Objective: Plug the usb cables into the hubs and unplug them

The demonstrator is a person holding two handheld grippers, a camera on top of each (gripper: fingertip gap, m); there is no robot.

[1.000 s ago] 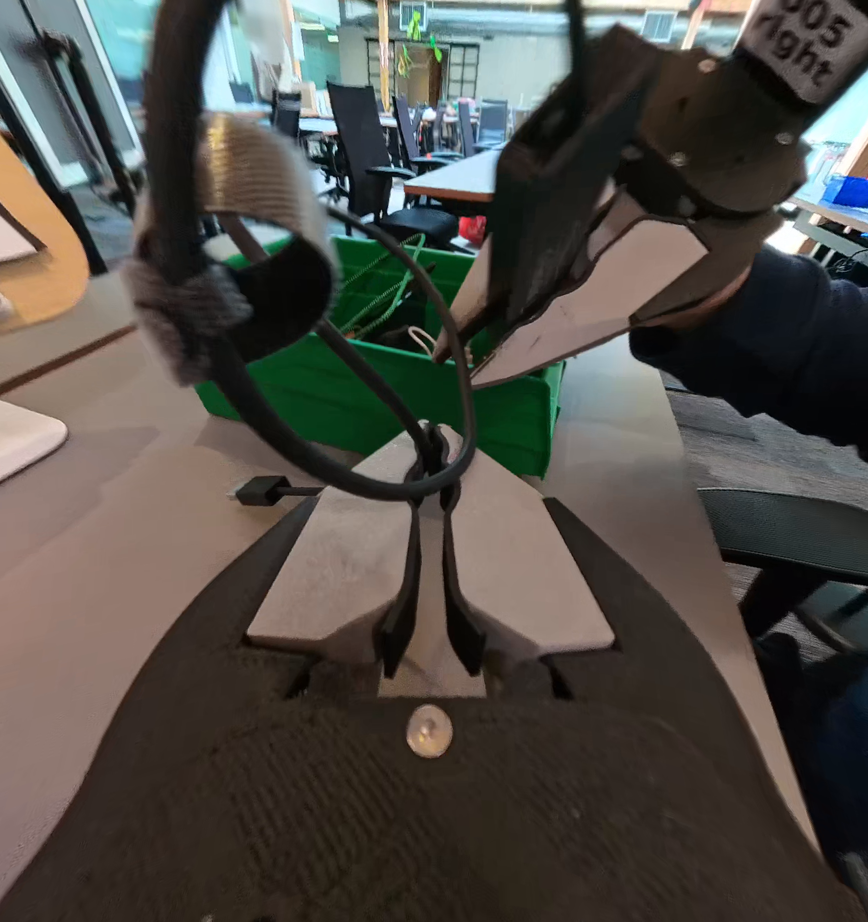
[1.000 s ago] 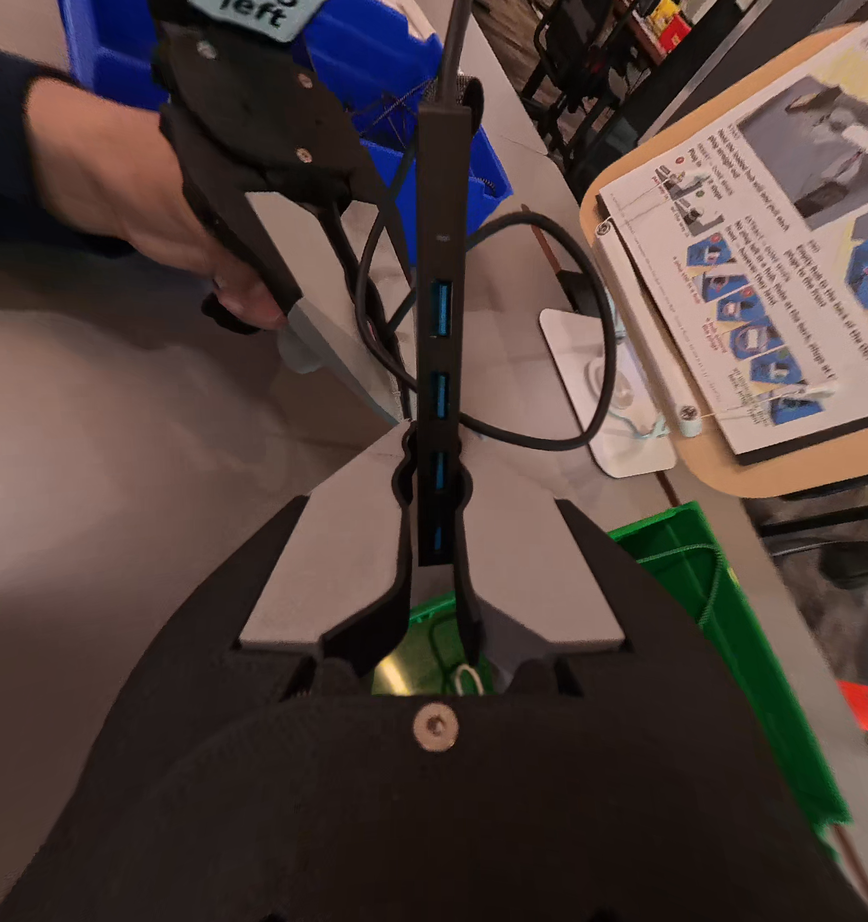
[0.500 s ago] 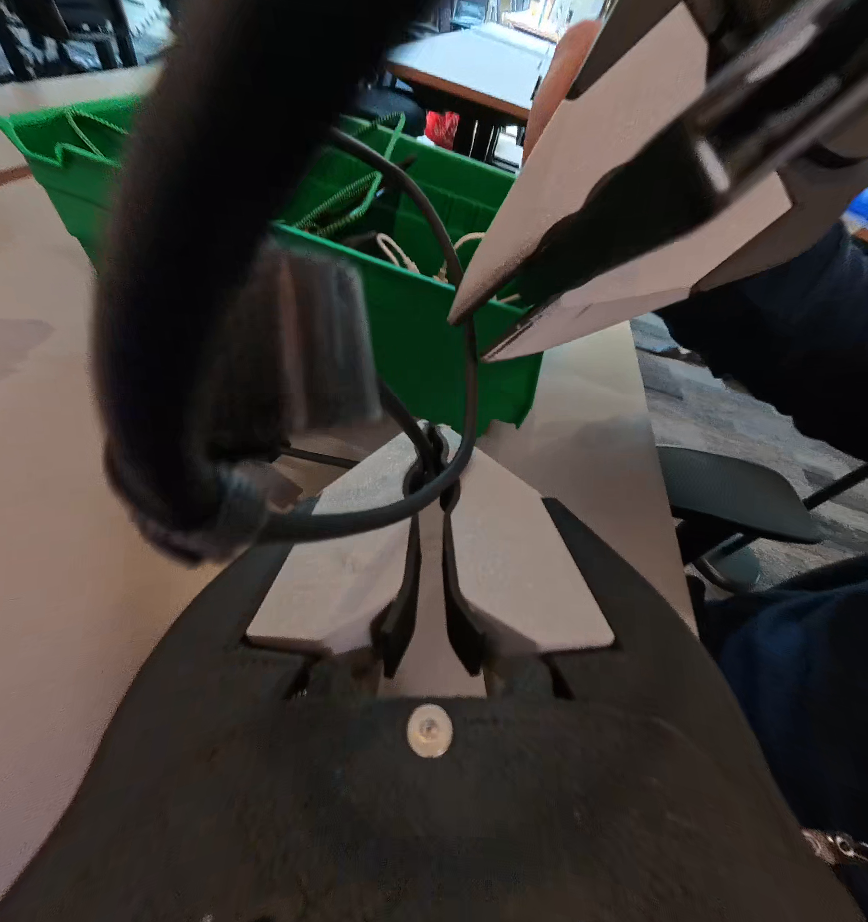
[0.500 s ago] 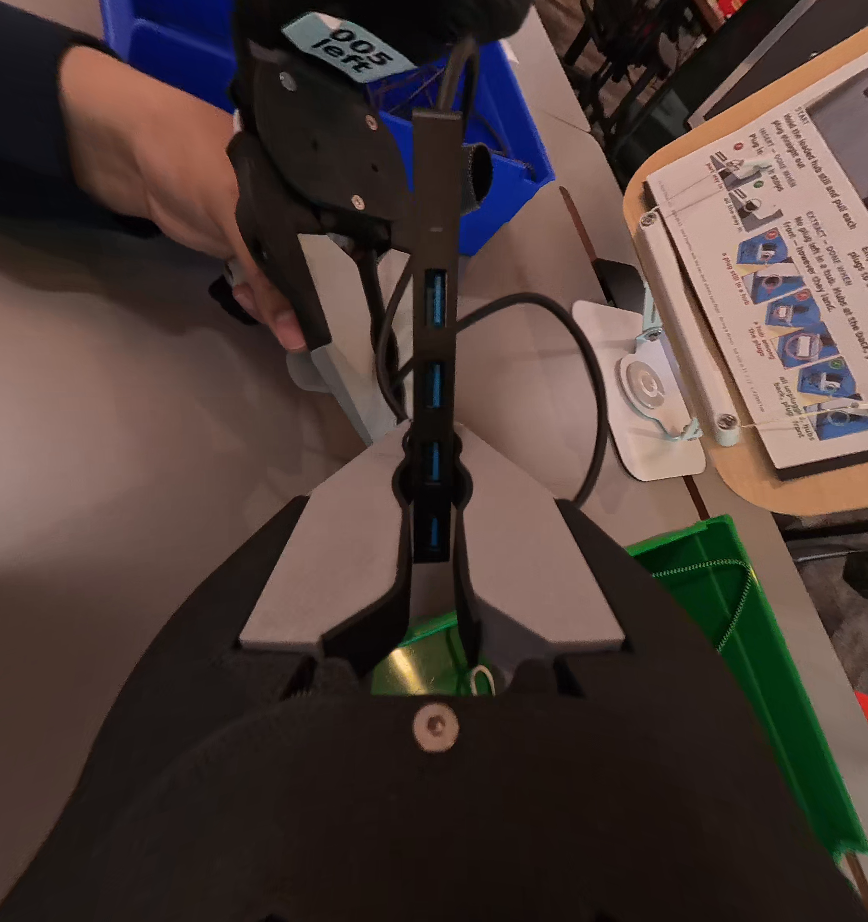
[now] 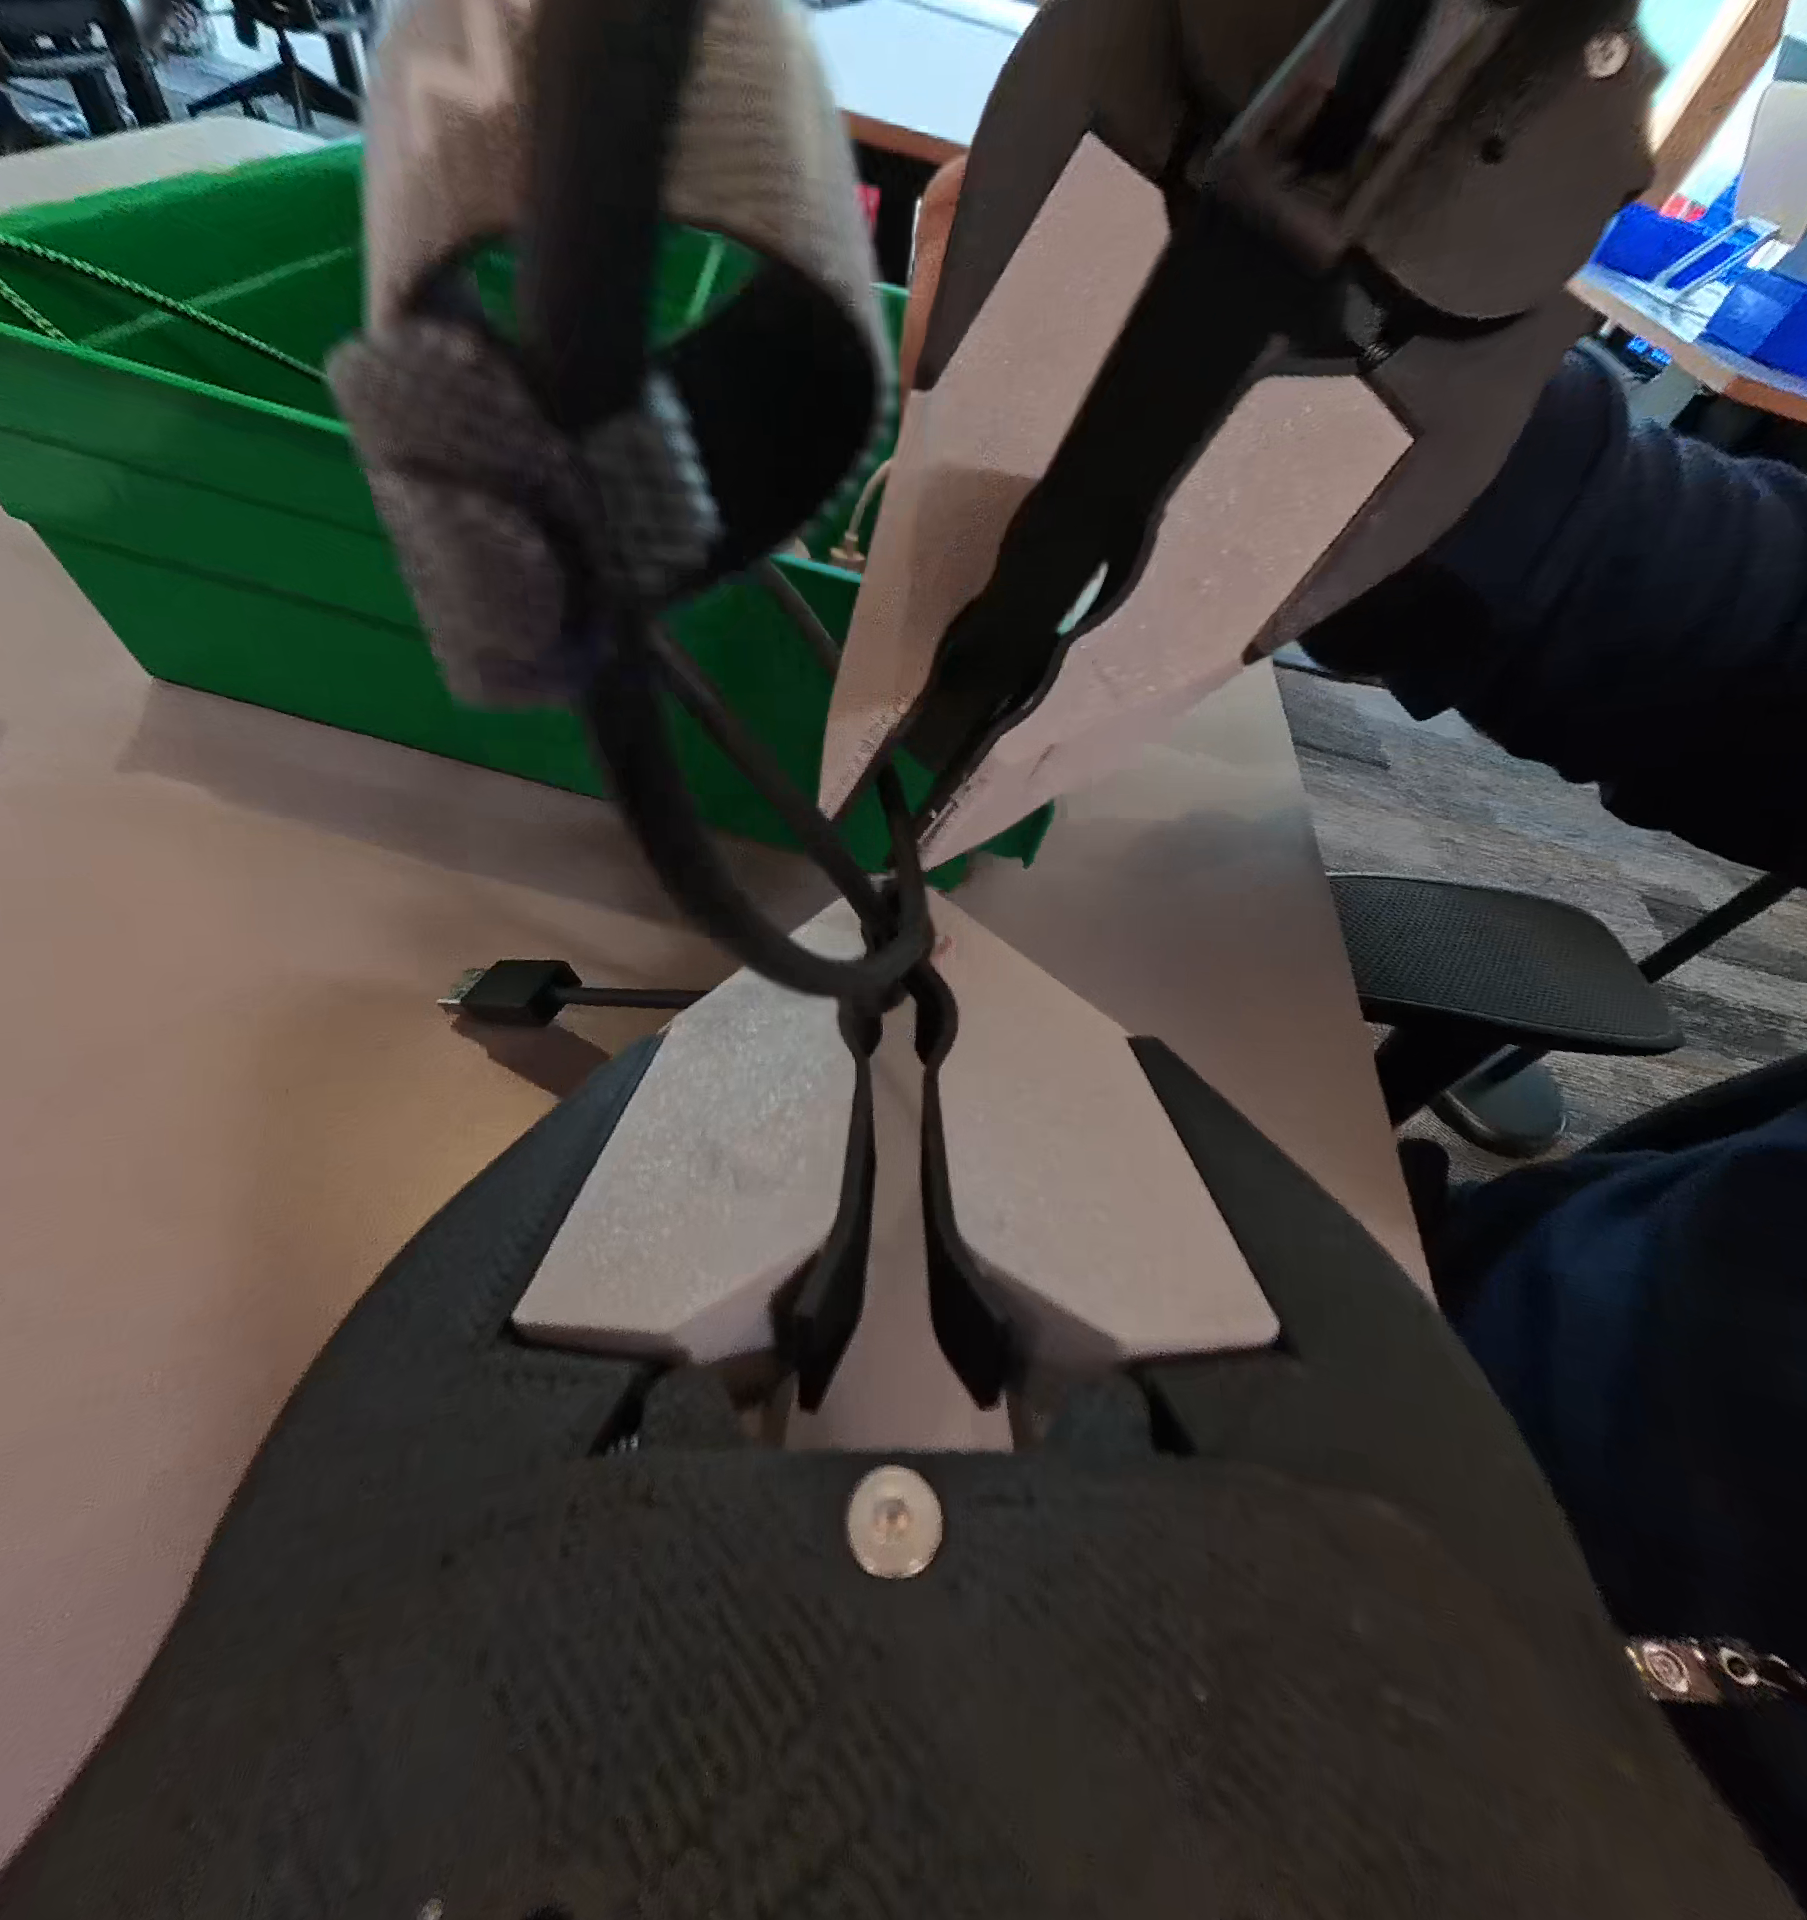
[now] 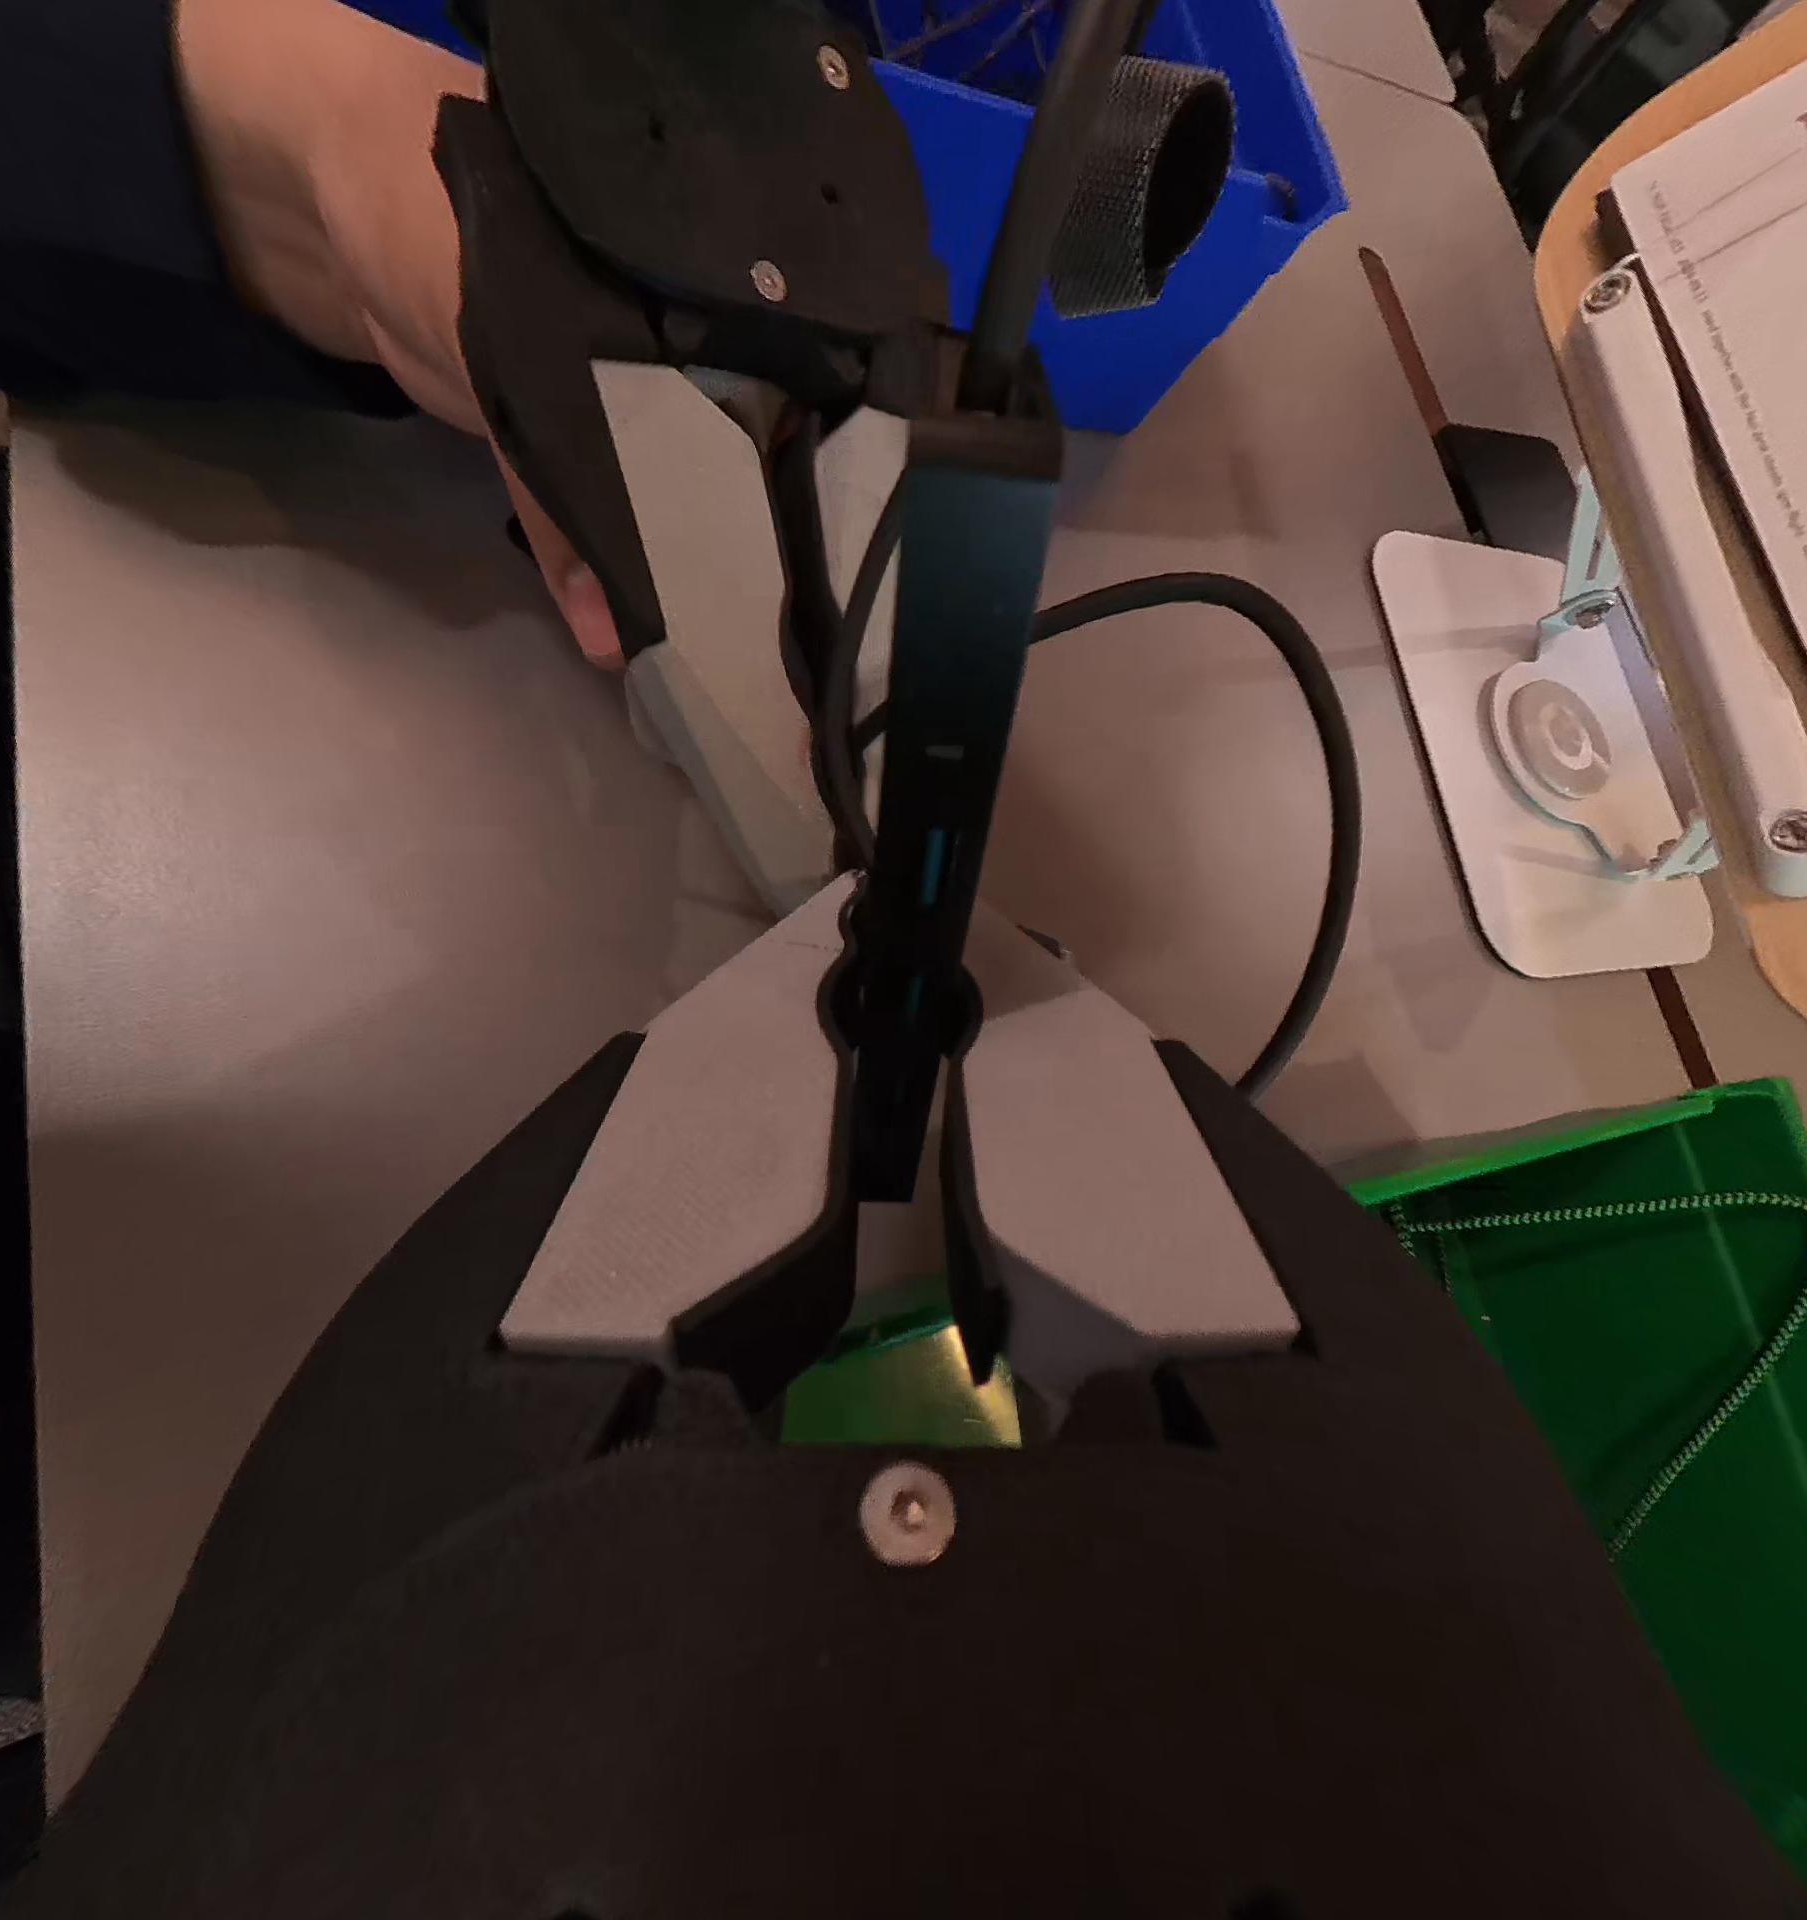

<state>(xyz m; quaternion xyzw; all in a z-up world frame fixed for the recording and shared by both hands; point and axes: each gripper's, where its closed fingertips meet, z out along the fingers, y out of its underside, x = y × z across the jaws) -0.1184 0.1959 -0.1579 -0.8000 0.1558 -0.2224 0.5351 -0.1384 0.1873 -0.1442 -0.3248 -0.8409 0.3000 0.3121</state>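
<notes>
My right gripper (image 6: 904, 935) is shut on a slim black USB hub (image 6: 956, 644) with blue ports, held edge-on above the table. The hub's black cable (image 6: 1330, 790) loops to the right; a grey velcro strap (image 6: 1138, 187) hangs on it. My left gripper (image 5: 894, 977) is shut on that black cable (image 5: 805, 966) right at the tip of the right gripper (image 5: 904, 821). The strap (image 5: 566, 416) hangs close to the left camera. The cable's black plug (image 5: 509, 992) lies on the table. The left gripper (image 6: 826, 852) shows beside the hub in the right wrist view.
A green bin (image 5: 203, 499) with cords stands behind the grippers; it also shows at lower right (image 6: 1657, 1351). A blue bin (image 6: 1034, 208) sits at the far side. A white stand base (image 6: 1501, 748) and an instruction board (image 6: 1761, 312) are at the right. An office chair (image 5: 1481, 977) stands beside the table. Less than 4 cm separates the two grippers' tips.
The two grippers have come closer, tips almost touching. The hub has turned so its ports are seen nearly edge-on. The plug on the table is in view again.
</notes>
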